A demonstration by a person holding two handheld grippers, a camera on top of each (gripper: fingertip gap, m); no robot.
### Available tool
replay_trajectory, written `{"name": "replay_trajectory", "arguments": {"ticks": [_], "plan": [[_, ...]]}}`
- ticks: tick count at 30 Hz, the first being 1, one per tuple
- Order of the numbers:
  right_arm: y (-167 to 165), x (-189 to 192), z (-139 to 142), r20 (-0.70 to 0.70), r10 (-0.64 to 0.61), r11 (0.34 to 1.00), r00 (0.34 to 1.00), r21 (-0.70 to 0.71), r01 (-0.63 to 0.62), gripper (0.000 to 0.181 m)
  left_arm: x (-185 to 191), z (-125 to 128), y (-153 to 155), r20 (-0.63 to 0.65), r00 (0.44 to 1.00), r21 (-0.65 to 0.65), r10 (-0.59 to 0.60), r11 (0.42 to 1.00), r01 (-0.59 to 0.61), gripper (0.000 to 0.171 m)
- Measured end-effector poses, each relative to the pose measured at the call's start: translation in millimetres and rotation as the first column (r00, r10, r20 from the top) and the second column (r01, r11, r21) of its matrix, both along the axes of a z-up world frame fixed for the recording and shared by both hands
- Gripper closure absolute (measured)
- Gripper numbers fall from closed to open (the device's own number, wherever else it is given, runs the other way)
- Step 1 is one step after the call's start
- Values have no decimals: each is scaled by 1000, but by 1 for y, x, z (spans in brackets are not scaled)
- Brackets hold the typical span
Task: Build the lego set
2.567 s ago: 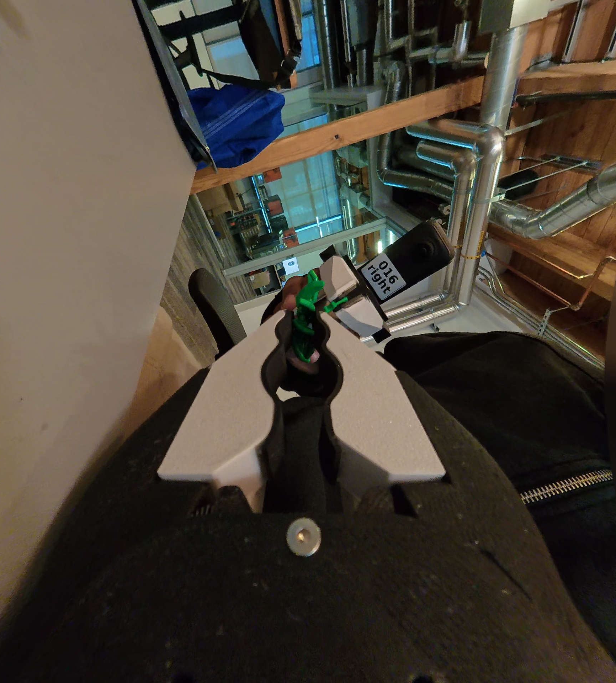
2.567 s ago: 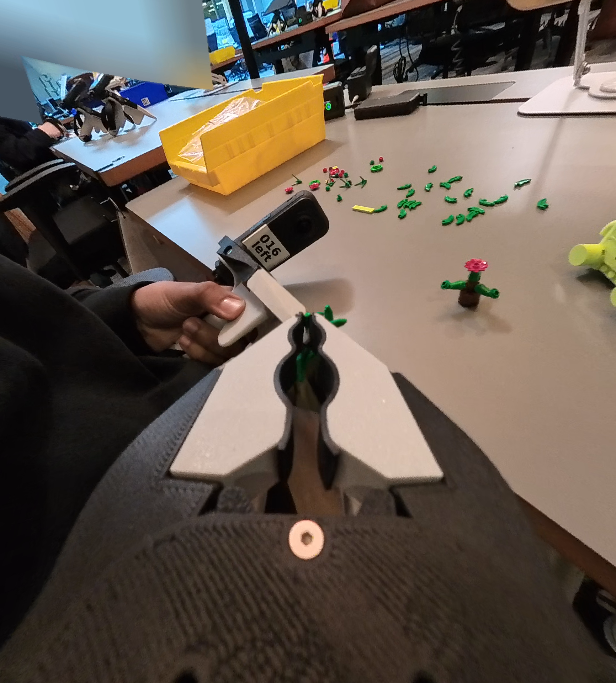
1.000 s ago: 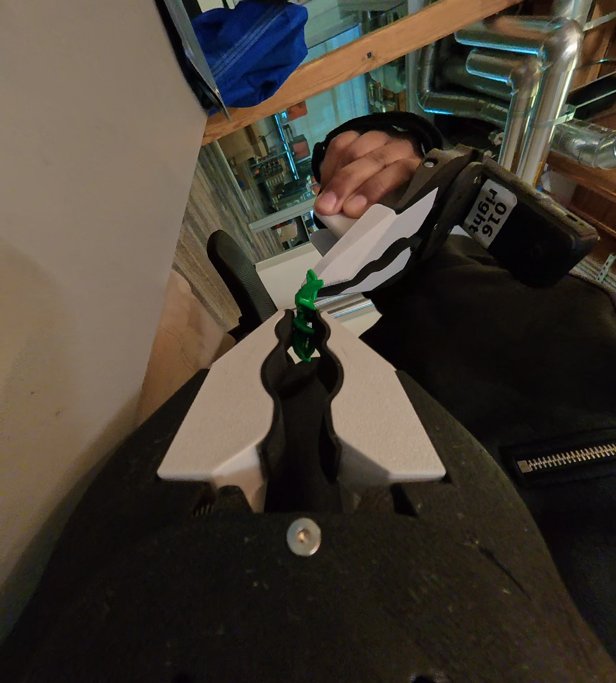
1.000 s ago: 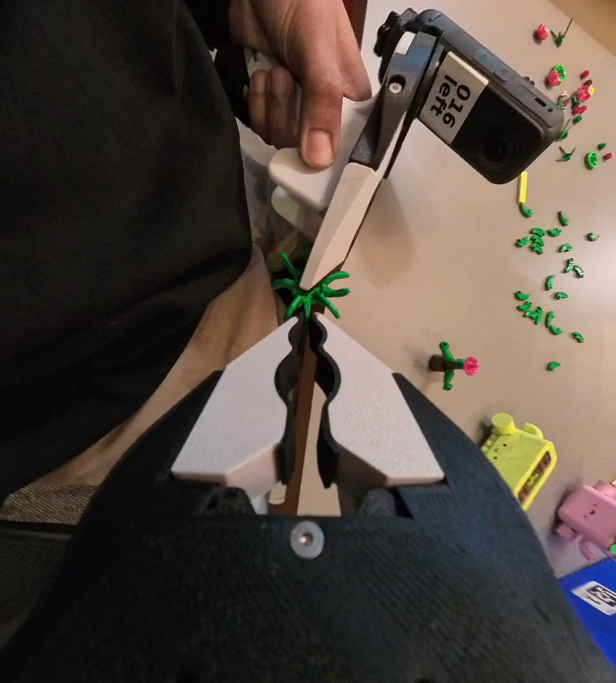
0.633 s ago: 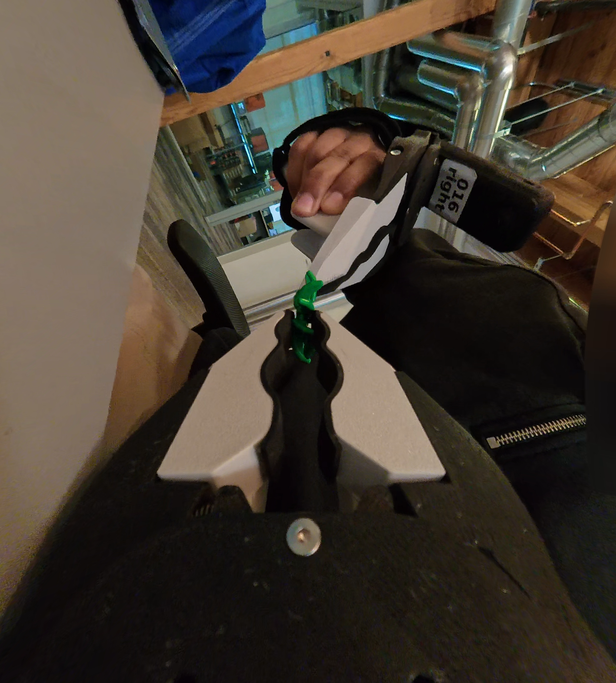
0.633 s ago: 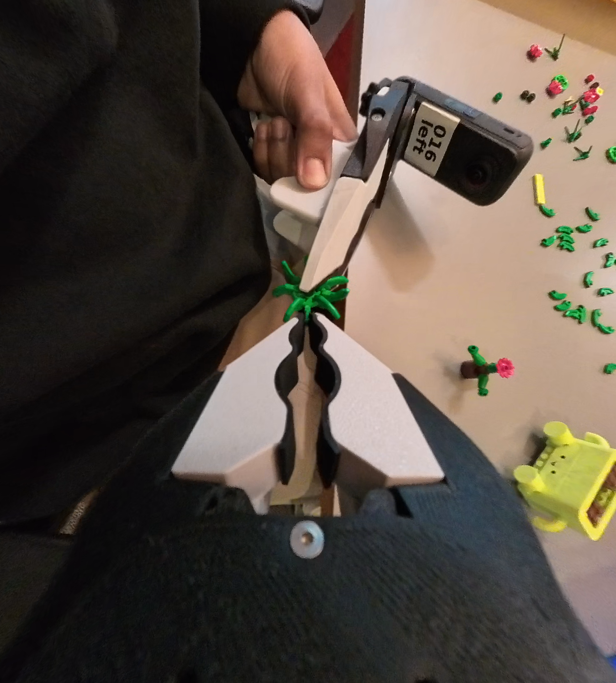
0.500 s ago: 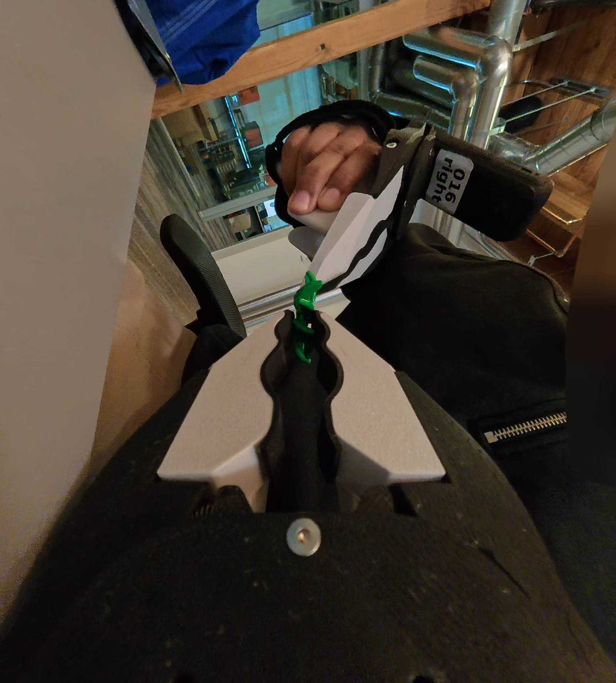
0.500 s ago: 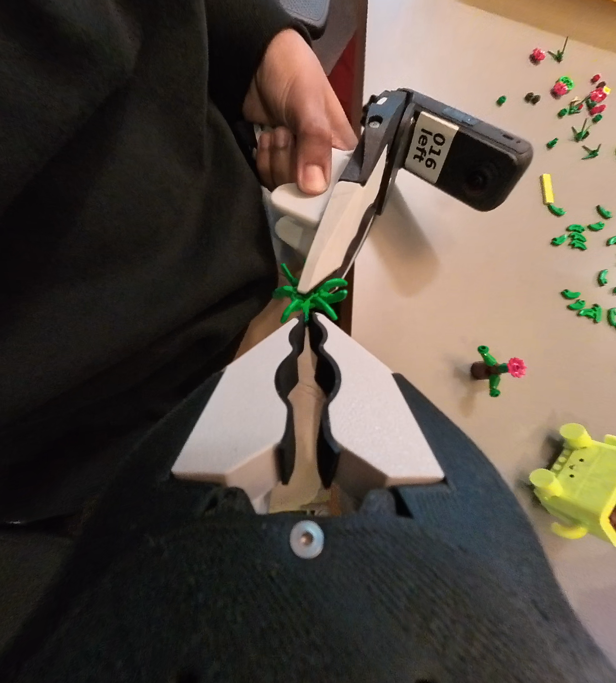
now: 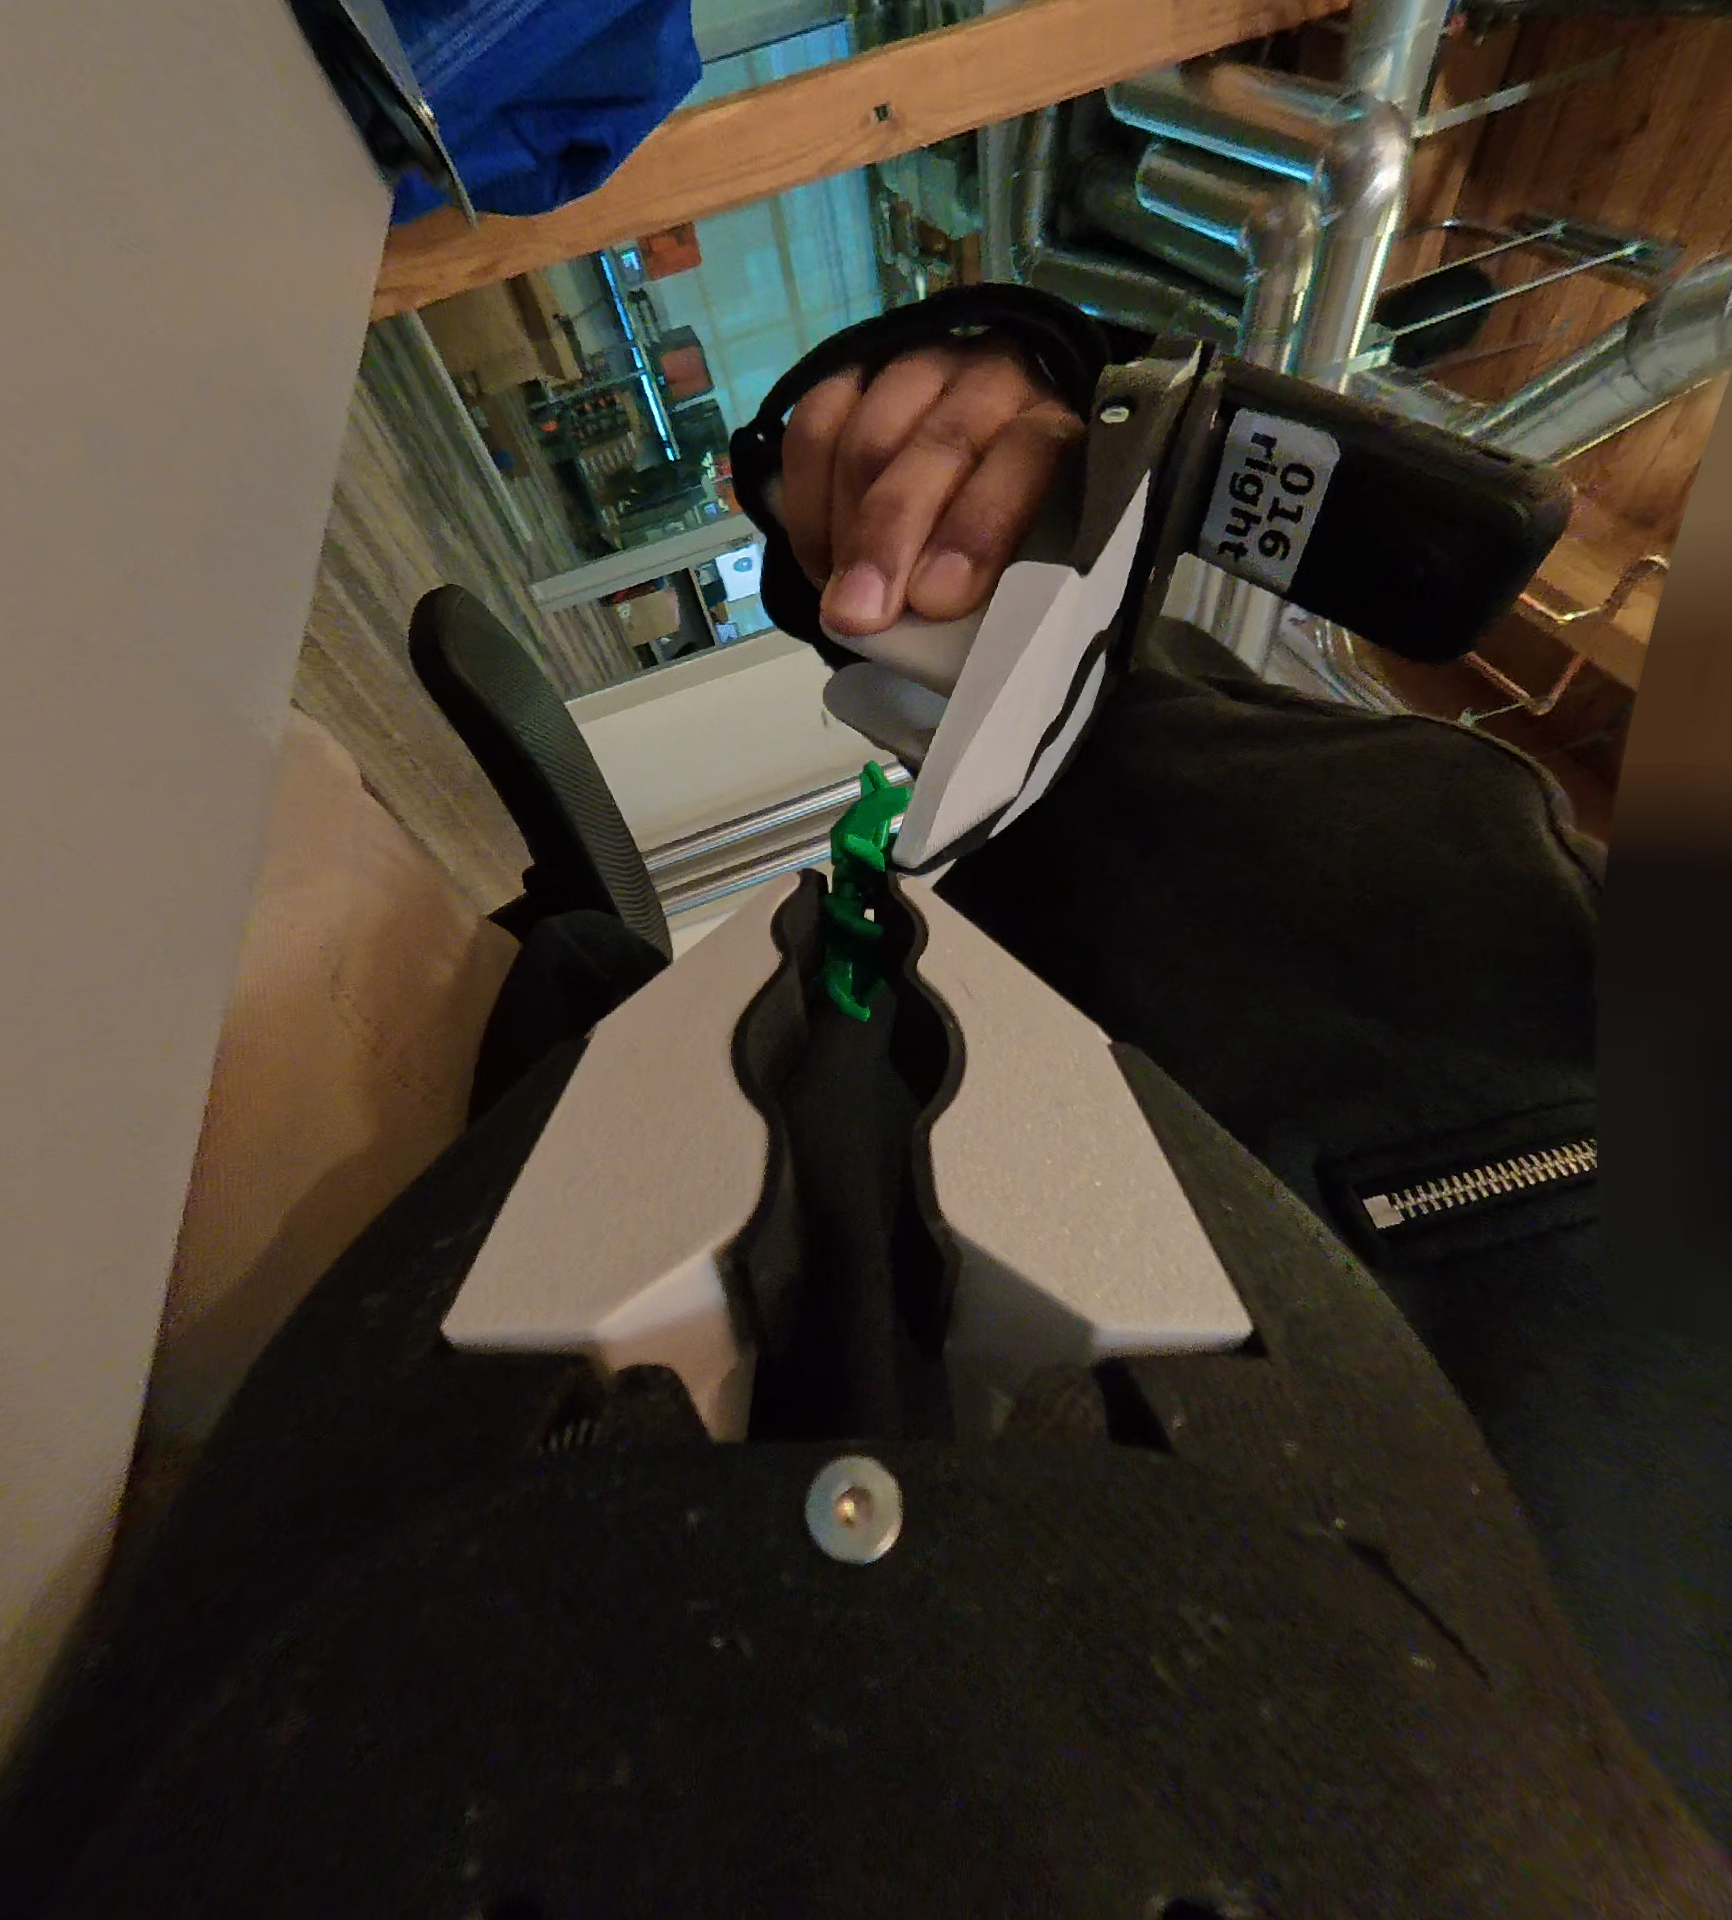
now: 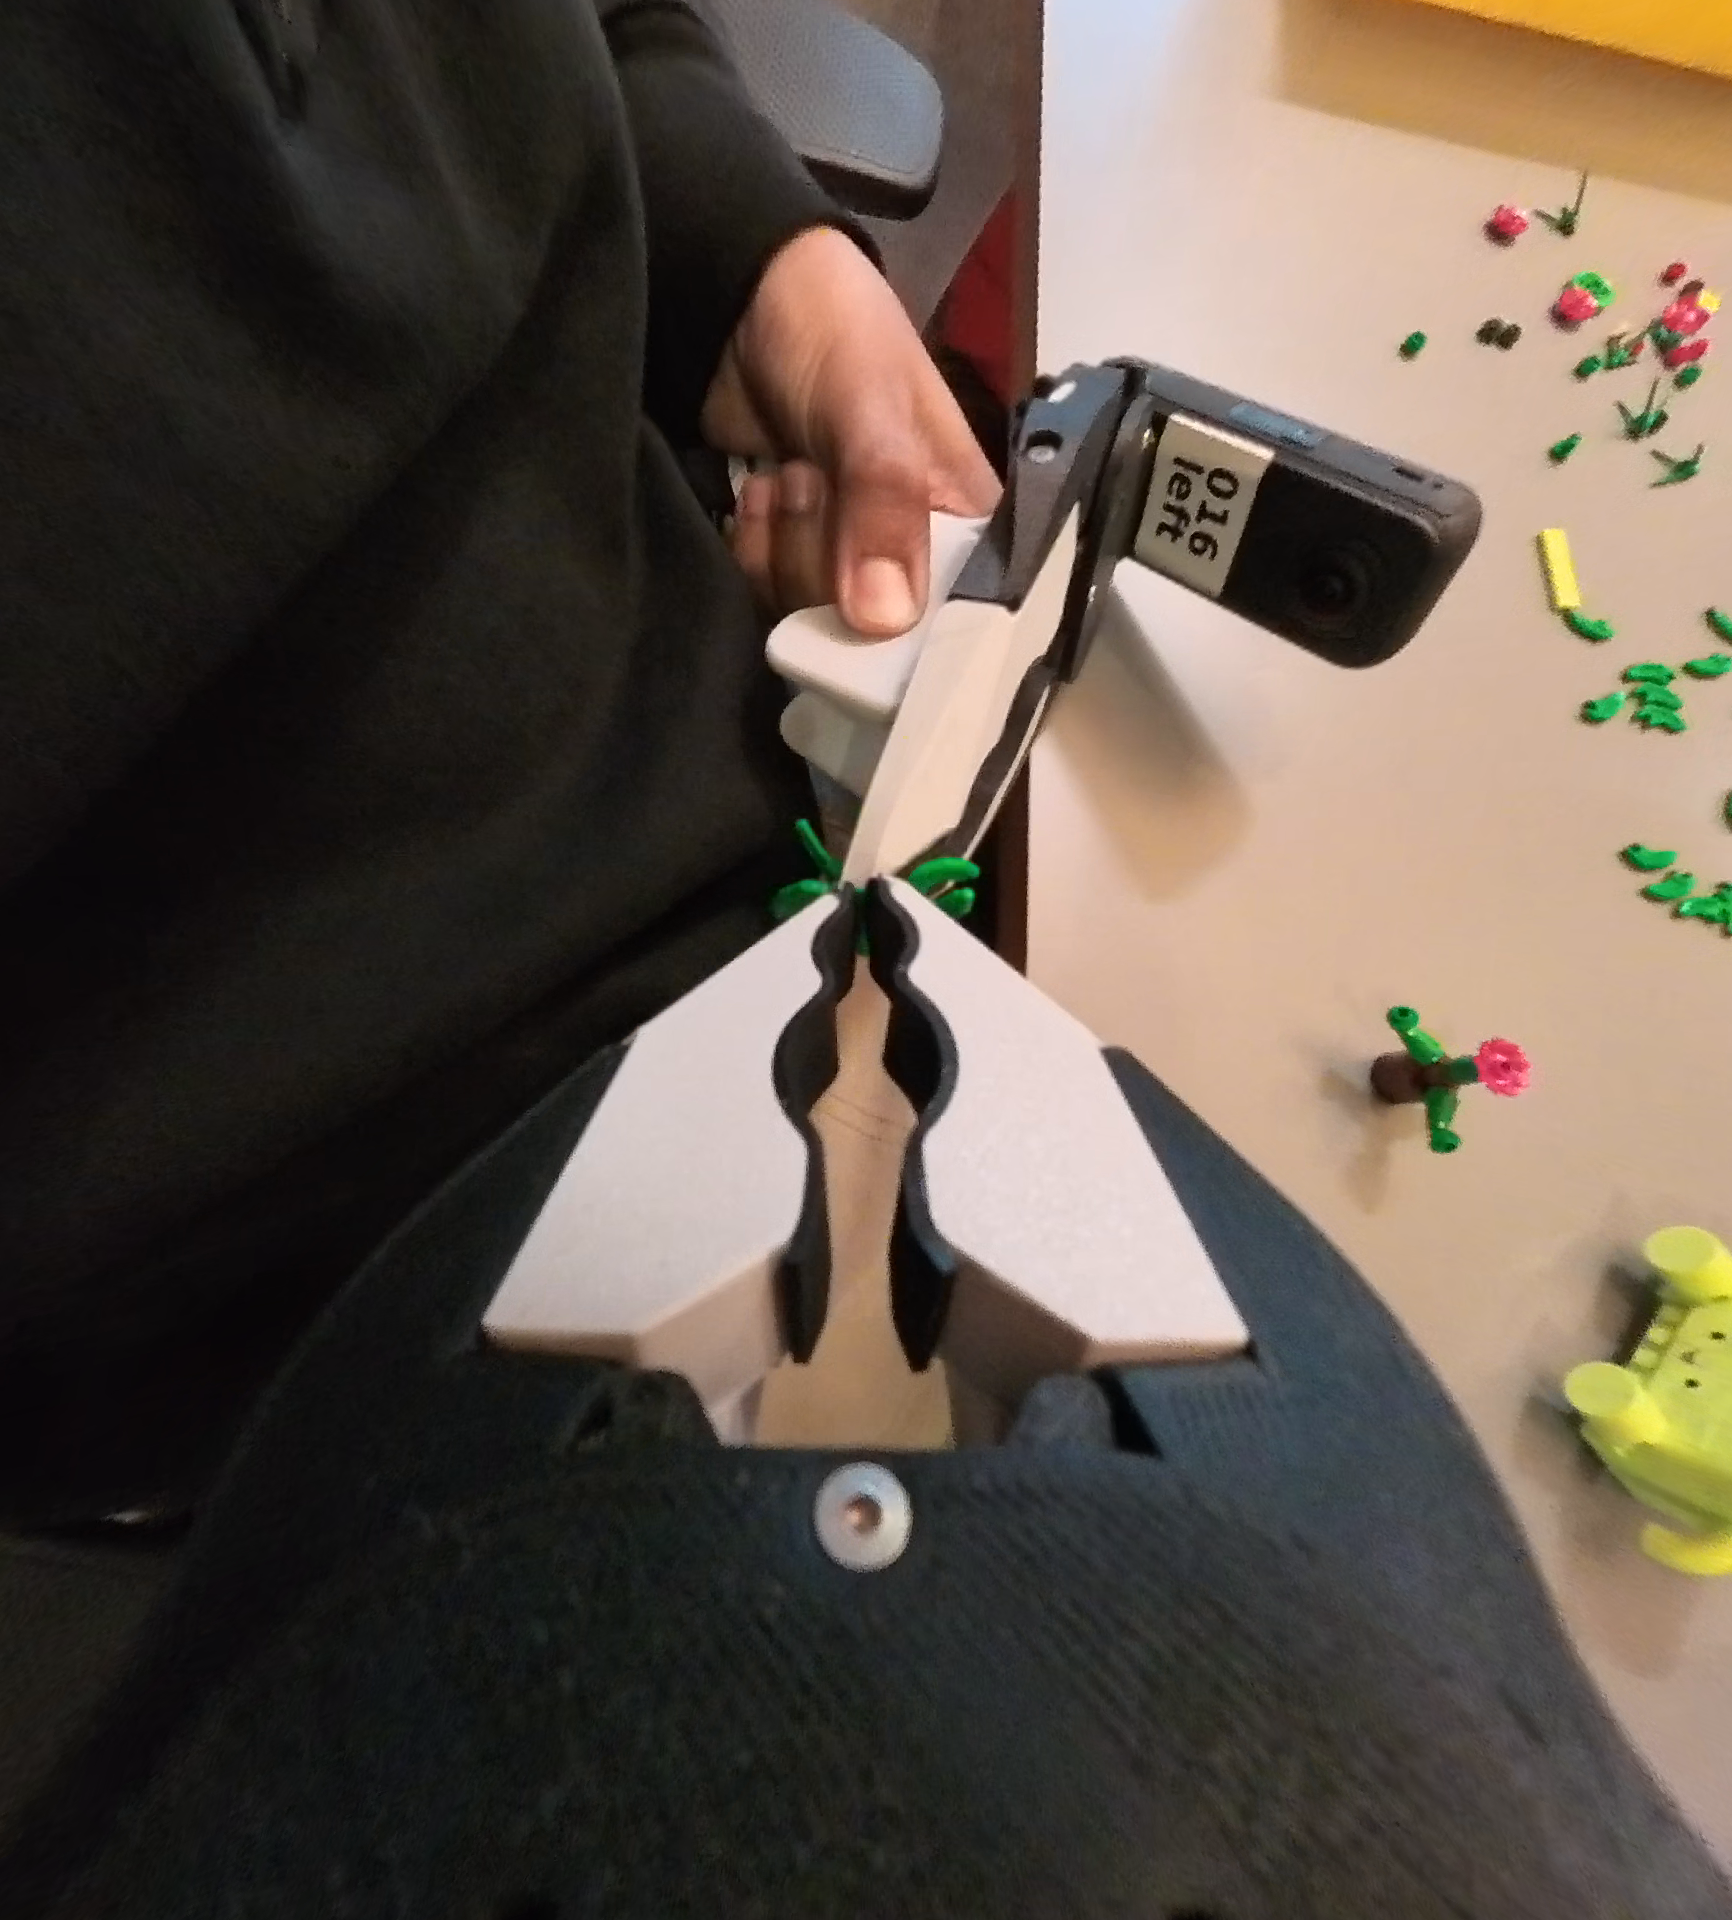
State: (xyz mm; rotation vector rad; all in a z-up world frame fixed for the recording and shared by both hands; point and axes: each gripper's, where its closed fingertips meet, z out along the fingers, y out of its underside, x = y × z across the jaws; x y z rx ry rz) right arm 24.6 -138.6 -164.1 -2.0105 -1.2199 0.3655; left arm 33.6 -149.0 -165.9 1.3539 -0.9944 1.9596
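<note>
Now, left hand-held gripper (image 9: 854, 883): I hold it tipped upward below the bench edge, its tips closed on a green leafy lego piece (image 9: 857, 914) that sticks out past them.
Right hand-held gripper (image 10: 862, 896): I hold it pointing at the other tool from the opposite side, tips pinched together on the same green sprig (image 10: 945, 878); the leaves fan out on either side of the tips.
Meeting point: both tools come tip to tip over my lap, in front of my black jacket (image 10: 322, 623), just off the bench (image 10: 1257, 831) edge.
My left hand (image 10: 841, 468): wrapped round the white handle, thumb pressed flat on it, the camera block jutting out toward the bench.
My right hand (image 9: 914, 488): fingers curled over its handle, a black strap round the wrist.
Bench: a small built flower (image 10: 1444, 1075) with a pink bloom and brown base lies near the edge; loose green leaf pieces (image 10: 1672, 707) are scattered farther out, with red and pink bits (image 10: 1672, 312) beyond them.
Lime green figure (image 10: 1714, 1423): lying on the bench near the flower, partly cut off by the frame.
</note>
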Motion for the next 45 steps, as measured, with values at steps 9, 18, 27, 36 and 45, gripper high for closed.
{"name": "replay_trajectory", "arguments": {"ticks": [9, 18, 27, 36, 45], "plan": [[2, 8, 10, -113, -123, 992, 986, -1, 124, 181, 2, 9, 3, 26, 999, -32, 20, 999, -19, 162], [-6, 10, 8, -126, -163, 987, 979, -19, 162, 179, -1, 11, -2, 38, 999, -26, -1, 1000, 2, 162], [-8, 13, 6, -86, -140, 990, 986, -34, 137, 179, -1, 11, -3, 40, 999, -29, -6, 1000, 7, 162], [1, 26, 13, -140, -259, 966, 956, -60, 253, 164, 2, 14, 7, 44, 998, -19, 40, 999, -40, 162], [30, 36, 30, -250, -364, 924, 897, 22, 381, 157, 13, 21, 55, 56, 958, -36, 280, 960, -279, 162]]}}
